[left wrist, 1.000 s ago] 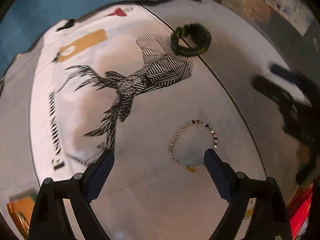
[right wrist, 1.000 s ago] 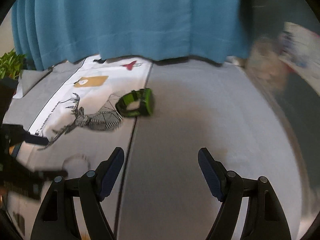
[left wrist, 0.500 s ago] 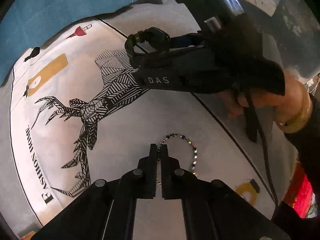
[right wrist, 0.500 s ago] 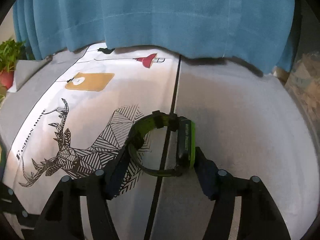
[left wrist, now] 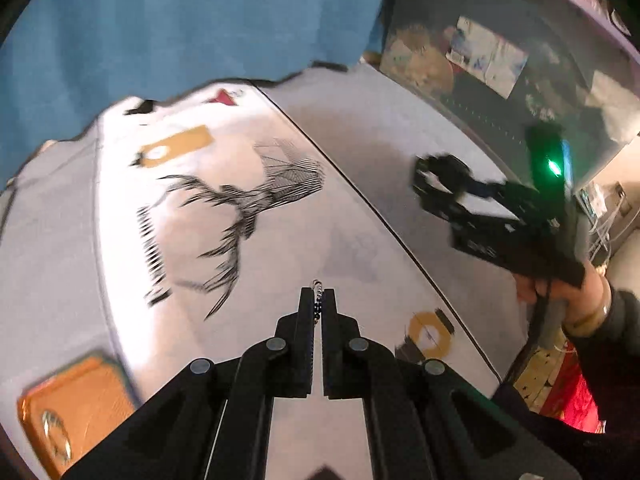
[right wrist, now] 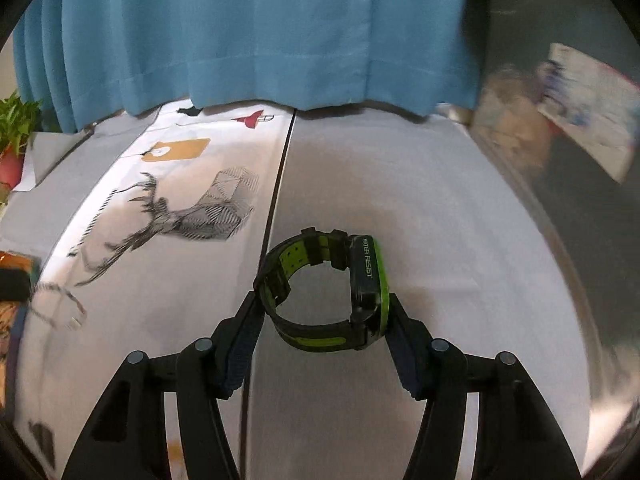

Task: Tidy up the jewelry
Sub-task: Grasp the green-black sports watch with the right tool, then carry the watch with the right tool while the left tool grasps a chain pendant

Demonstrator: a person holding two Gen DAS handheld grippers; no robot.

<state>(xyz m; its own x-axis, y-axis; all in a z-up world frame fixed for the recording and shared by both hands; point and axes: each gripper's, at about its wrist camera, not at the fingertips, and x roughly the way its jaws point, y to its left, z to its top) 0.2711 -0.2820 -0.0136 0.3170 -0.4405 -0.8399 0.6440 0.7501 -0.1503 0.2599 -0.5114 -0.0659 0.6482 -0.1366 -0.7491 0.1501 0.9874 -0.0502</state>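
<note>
Now | left gripper [left wrist: 318,300]: jaws pinched together on a thin beaded bracelet [left wrist: 317,289], likely to carry it off | right gripper [right wrist: 322,312]: pads clamped across a black-and-green watch [right wrist: 326,288], held clear of the table | surface: white deer-print cloth [right wrist: 168,216], grey tabletop [right wrist: 420,220] | room: blue curtain [right wrist: 260,28] behind, potted plant [right wrist: 16,132] far left.

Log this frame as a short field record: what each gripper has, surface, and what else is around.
left gripper: shut on the beaded bracelet, only a short run of beads showing
right gripper: shut on the black and green watch
surface: tablecloth with a deer print
backdrop: blue curtain
other: orange box at the left edge; potted plant
</note>
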